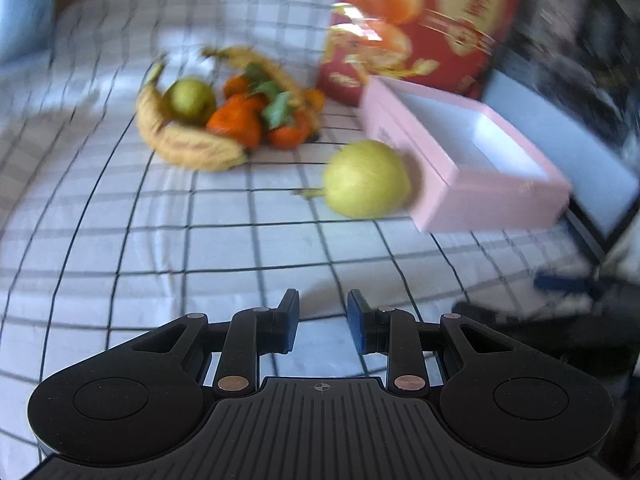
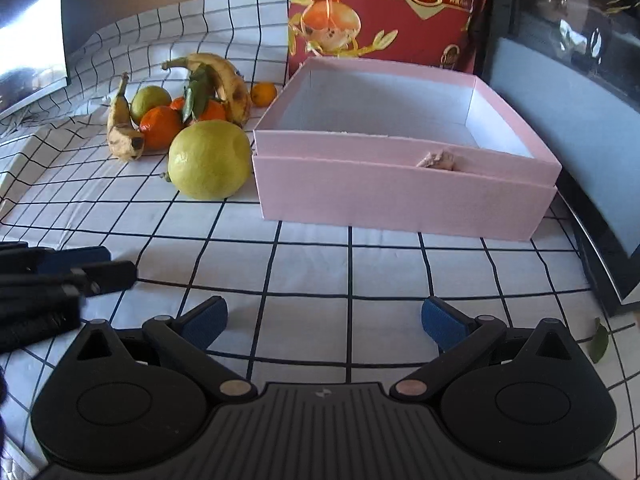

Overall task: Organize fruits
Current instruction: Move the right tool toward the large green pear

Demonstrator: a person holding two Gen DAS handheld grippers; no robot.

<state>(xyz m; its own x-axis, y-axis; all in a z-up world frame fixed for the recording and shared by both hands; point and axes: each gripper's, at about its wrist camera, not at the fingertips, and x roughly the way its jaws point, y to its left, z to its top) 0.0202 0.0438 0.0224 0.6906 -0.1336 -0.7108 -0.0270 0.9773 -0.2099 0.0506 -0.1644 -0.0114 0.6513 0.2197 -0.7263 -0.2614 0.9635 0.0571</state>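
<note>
A big yellow-green fruit (image 1: 366, 178) (image 2: 209, 159) lies on the checked cloth, touching the left wall of an open pink box (image 1: 480, 196) (image 2: 400, 200). Behind it is a pile: two spotted bananas (image 1: 180, 136) (image 2: 120, 128), leafy tangerines (image 1: 236, 122) (image 2: 160, 126) and a smaller green fruit (image 1: 190, 98) (image 2: 149, 98). My left gripper (image 1: 323, 320) hovers over the cloth short of the big fruit, its jaws narrowly apart with nothing between them; its tips (image 2: 80, 268) show at the left of the right wrist view. My right gripper (image 2: 324, 320) stands wide open and empty in front of the box.
A red bag printed with oranges (image 1: 420, 24) (image 2: 384, 12) stands behind the box. A black-framed panel (image 2: 560, 128) leans at the right. A small scrap (image 2: 436, 159) lies inside the box. A loose leaf (image 2: 599, 344) lies on the cloth (image 2: 312, 256).
</note>
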